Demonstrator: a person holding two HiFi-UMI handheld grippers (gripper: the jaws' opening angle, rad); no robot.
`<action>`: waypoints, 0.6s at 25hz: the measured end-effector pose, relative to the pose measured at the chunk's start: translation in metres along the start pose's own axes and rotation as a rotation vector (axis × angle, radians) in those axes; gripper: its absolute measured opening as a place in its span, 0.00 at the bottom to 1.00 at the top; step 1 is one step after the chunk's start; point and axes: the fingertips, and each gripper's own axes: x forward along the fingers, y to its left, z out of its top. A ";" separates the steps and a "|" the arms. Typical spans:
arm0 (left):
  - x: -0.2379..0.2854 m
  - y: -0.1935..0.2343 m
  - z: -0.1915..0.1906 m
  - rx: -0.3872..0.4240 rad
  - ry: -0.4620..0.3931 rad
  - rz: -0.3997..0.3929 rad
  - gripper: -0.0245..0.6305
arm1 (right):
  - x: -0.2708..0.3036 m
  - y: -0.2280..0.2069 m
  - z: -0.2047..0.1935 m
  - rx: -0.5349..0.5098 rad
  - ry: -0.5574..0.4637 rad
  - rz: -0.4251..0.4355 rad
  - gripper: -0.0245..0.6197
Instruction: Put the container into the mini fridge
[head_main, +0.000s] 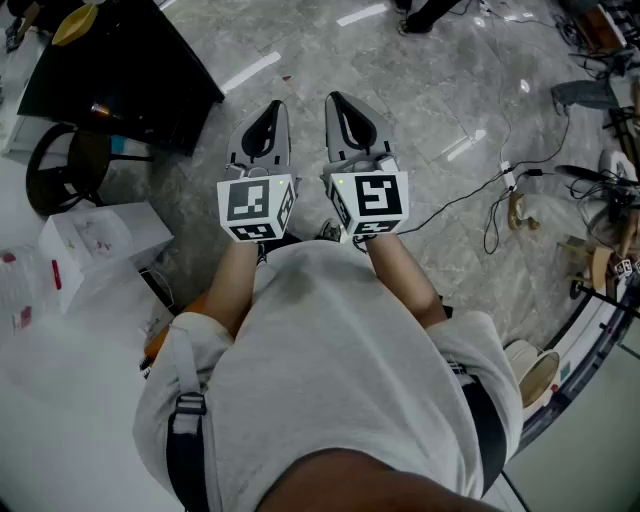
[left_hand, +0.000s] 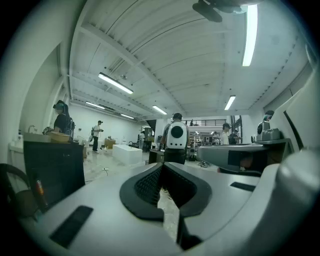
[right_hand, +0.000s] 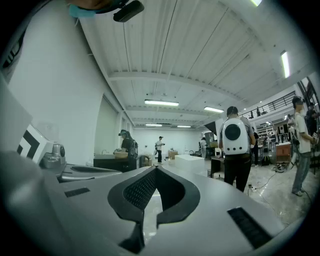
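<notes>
I hold both grippers level and side by side in front of my body, over a grey marble floor. The left gripper is shut, its dark pads meeting at the tips with nothing between them. The right gripper is shut too and holds nothing. A marker cube sits on the left gripper and another marker cube on the right one. I cannot pick out a container or a mini fridge in any view.
A black cabinet with a yellow bowl on it stands at the far left, with a round chair beside it. White boxes lie at my left. Cables and gear cover the floor at right. A person with a white backpack stands ahead.
</notes>
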 end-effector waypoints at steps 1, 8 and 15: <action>0.002 -0.002 0.000 0.001 -0.004 -0.001 0.06 | 0.002 -0.002 0.000 -0.007 -0.001 0.003 0.10; 0.014 0.003 0.002 -0.002 -0.011 -0.013 0.06 | 0.014 -0.004 -0.001 -0.030 0.006 -0.001 0.10; 0.021 0.025 0.006 0.019 -0.017 -0.058 0.06 | 0.036 0.008 -0.001 -0.038 0.003 -0.045 0.10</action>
